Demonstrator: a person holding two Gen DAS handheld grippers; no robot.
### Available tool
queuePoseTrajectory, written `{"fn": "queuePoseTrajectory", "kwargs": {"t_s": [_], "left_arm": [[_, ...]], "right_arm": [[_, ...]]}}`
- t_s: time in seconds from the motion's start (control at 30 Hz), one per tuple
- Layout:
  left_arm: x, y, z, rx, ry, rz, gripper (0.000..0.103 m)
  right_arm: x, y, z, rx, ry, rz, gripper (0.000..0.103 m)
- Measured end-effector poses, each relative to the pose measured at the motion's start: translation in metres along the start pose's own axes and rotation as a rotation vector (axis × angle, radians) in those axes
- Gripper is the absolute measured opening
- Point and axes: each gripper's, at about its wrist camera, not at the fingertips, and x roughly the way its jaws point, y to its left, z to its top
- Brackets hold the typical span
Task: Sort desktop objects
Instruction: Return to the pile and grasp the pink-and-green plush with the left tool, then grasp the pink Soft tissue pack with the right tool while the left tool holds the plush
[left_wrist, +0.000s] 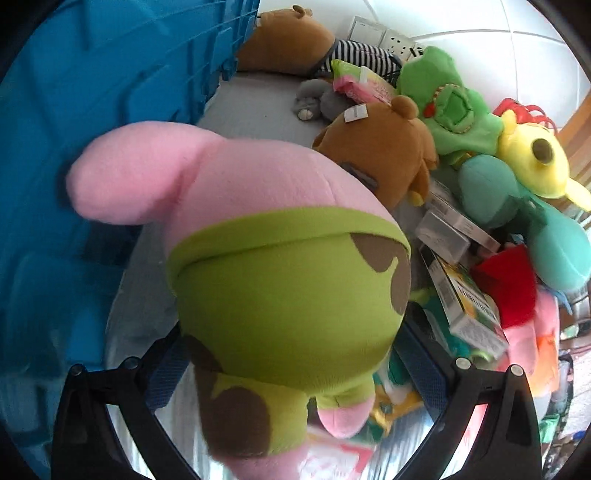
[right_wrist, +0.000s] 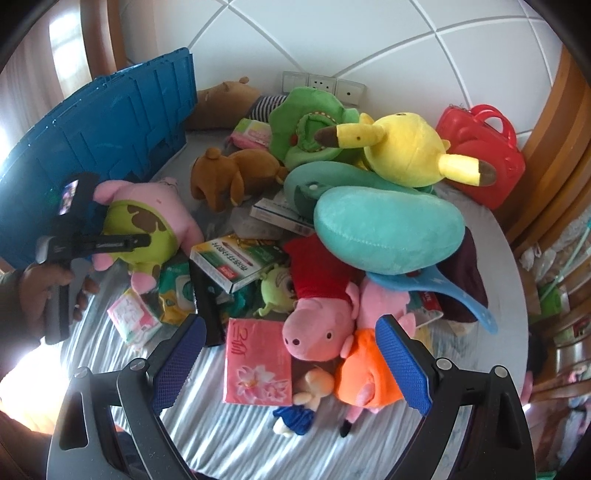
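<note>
My left gripper (left_wrist: 291, 354) is shut on the pink star plush with green shorts (left_wrist: 280, 280), which fills the left wrist view. In the right wrist view that plush (right_wrist: 147, 218) is held at the left of the table, next to the blue crate (right_wrist: 110, 122), with the left gripper (right_wrist: 122, 242) around its shorts. My right gripper (right_wrist: 291, 358) is open and empty, above a pink tissue pack (right_wrist: 256, 362) and two pig plushes (right_wrist: 321, 328).
A heap of plushes fills the table (right_wrist: 207, 424): brown bear (right_wrist: 232, 173), green frog (right_wrist: 306, 125), yellow plush (right_wrist: 402, 147), teal cushion (right_wrist: 384, 229). A red toy bag (right_wrist: 487, 155) stands at the back right. Boxes (right_wrist: 236, 262) and packets lie in the middle.
</note>
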Motion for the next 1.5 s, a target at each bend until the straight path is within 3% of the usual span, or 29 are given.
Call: {"fn": "queuePoseTrajectory", "kwargs": {"t_s": [0.53, 0.67, 0.87, 1.07, 1.5], "left_arm": [[0.028, -0.018, 0.022, 0.001, 0.028, 0.08, 0.103], [0.02, -0.021, 0.021, 0.044, -0.004, 0.087, 0.082], [0.007, -0.027, 0.018, 0.109, -0.051, 0.098, 0.073], [-0.021, -0.032, 0.013, 0.144, -0.118, 0.099, 0.072], [-0.128, -0.042, 0.001, 0.21, -0.23, 0.081, 0.072]], "right_arm": [[0.009, 0.001, -0.003, 0.009, 0.04, -0.011, 0.094], [0.013, -0.001, -0.008, 0.017, 0.054, -0.013, 0.094], [0.021, -0.005, -0.018, 0.034, 0.078, -0.019, 0.094], [0.033, -0.009, -0.031, 0.047, 0.104, -0.026, 0.094], [0.141, 0.023, -0.064, -0.015, 0.243, 0.059, 0.094]]}}
